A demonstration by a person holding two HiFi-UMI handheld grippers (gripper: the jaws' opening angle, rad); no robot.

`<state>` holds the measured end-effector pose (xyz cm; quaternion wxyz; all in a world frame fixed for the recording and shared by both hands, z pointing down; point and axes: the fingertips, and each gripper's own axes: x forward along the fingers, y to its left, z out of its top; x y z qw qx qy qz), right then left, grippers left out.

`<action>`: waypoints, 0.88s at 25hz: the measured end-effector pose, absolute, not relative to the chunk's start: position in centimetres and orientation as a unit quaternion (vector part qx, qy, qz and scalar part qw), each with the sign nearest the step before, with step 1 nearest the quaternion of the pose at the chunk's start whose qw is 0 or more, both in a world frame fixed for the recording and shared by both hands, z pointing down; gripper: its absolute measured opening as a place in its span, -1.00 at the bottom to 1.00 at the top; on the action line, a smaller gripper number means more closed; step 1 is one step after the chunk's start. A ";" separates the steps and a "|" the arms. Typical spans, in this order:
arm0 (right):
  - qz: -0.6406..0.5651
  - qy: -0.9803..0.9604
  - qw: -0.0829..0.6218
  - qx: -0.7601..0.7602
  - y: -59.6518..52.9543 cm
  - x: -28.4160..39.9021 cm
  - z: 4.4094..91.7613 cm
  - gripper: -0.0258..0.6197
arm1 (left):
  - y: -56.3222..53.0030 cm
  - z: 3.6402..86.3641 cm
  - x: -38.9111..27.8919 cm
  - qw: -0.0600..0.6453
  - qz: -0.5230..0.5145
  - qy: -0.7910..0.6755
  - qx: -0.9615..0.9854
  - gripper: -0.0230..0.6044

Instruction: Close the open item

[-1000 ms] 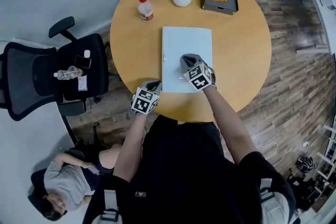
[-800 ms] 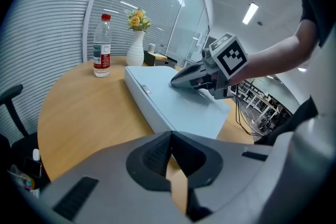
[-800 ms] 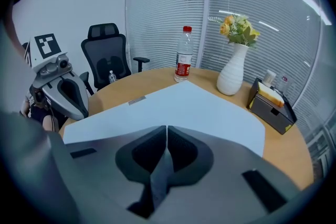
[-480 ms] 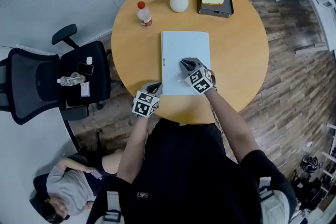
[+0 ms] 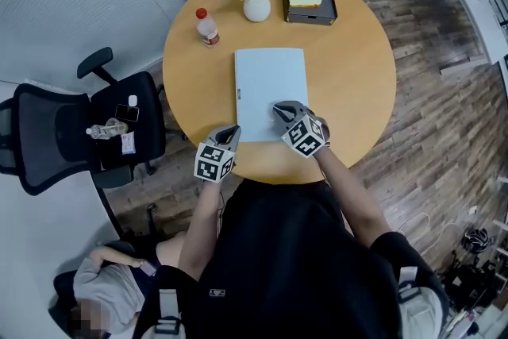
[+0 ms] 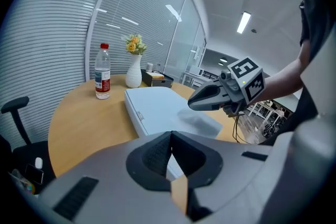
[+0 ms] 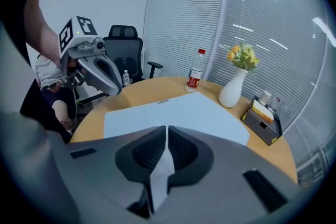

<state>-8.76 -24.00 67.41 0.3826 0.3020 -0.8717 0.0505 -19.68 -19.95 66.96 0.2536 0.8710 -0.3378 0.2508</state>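
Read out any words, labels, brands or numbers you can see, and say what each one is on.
No text here can be read.
The red bottle label: print too blurred to read.
The small tab on the flat pale box: too small to read.
The marker cubes: black-and-white square patterns only, no words.
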 end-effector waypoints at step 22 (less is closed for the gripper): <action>0.089 -0.867 0.348 0.345 -21.2 -2.0 64.3 -0.89 | -19.7 63.8 -18.3 0.217 0.239 -0.344 0.882 -0.91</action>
